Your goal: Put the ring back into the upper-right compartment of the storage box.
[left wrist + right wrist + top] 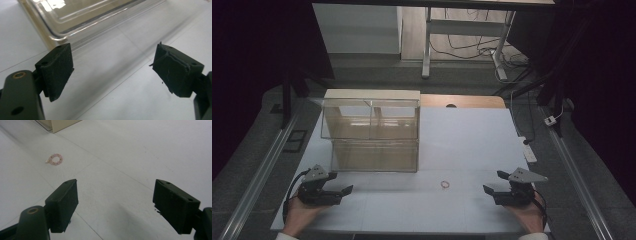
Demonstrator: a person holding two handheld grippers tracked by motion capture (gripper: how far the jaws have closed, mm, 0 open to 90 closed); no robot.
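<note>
The right tongs (492,182) stand with both black jaws wide apart and nothing between them, resting low over the white bench (462,145) to the right of the small pink beaded ring (445,184). The left tongs (339,182) gape just as wide, also holding nothing, well to the left of that ring. The ring lies flat on the bench between the two tongs, nearer the right ones, touched by neither. Behind and to the left of the ring stands the clear plastic two-compartment box (372,135), close in front of the left tongs.
</note>
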